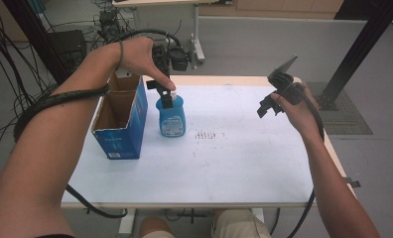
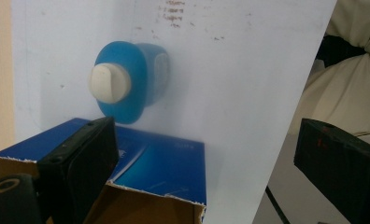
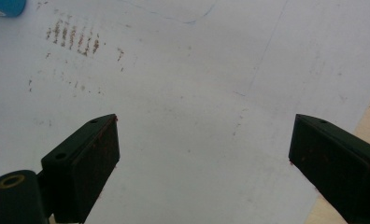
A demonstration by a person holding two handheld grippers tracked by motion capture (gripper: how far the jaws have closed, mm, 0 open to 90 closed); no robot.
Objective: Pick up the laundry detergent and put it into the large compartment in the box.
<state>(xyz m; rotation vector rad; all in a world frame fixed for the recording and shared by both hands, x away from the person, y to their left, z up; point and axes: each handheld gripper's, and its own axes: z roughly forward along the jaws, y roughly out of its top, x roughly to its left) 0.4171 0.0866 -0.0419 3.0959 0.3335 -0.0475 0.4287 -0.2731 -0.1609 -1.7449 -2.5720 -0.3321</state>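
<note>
A blue bottle with a white cap stands upright on the white table, close beside an open blue cardboard box. My left gripper hovers just over the bottle's top. In the left gripper view its jaws stand wide apart with nothing between them, looking down on the bottle and the box. My right gripper is held above the table's right side, open and empty. A corner of the bottle shows far off in its view.
Brown smudge marks lie on the tabletop right of the bottle, also seen as smudge marks in the right gripper view. A black frame post rises at the back right. Cables and equipment crowd the floor behind the table.
</note>
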